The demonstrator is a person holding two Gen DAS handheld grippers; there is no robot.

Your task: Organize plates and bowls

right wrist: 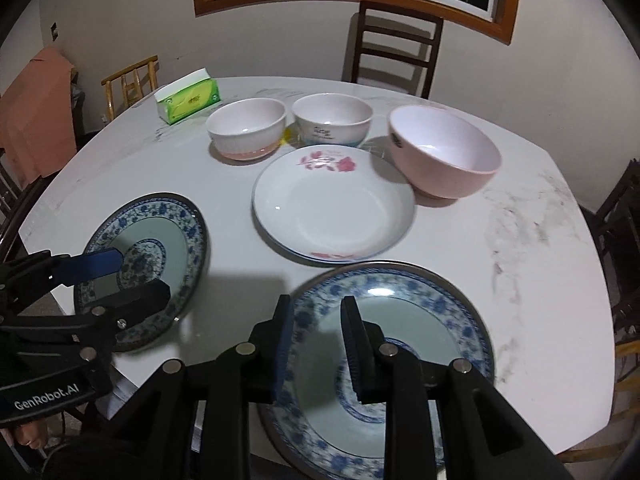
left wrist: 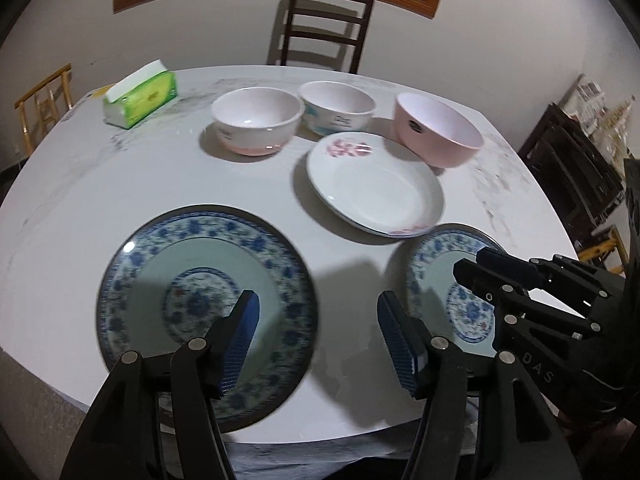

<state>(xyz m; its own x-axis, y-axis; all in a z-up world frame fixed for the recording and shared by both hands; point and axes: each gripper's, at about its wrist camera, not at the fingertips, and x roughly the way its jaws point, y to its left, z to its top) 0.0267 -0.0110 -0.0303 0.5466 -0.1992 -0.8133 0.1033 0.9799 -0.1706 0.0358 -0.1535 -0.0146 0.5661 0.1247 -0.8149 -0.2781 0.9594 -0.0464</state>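
Note:
Two blue-patterned plates lie near the table's front edge. My left gripper (left wrist: 318, 296) hangs open above the right side of the left plate (left wrist: 204, 312), its pads over the plate and the bare table, nothing between them. My right gripper (right wrist: 316, 300) hovers over the left part of the right plate (right wrist: 400, 340), jaws a narrow gap apart and gripping nothing. Each gripper also shows in the other view: the right gripper (left wrist: 468, 261), the left gripper (right wrist: 144, 274). Behind them lies a white flowered plate (right wrist: 332, 208). A ribbed white bowl (right wrist: 248, 128), a white bowl (right wrist: 332, 120) and a pink bowl (right wrist: 444, 152) stand in a row.
A green tissue pack (right wrist: 188, 100) sits at the table's far left. A dark wooden chair (right wrist: 396, 48) stands behind the table (right wrist: 520, 280), another chair (right wrist: 132, 80) at the left, dark furniture at the right. Both blue plates sit close to the near table edge.

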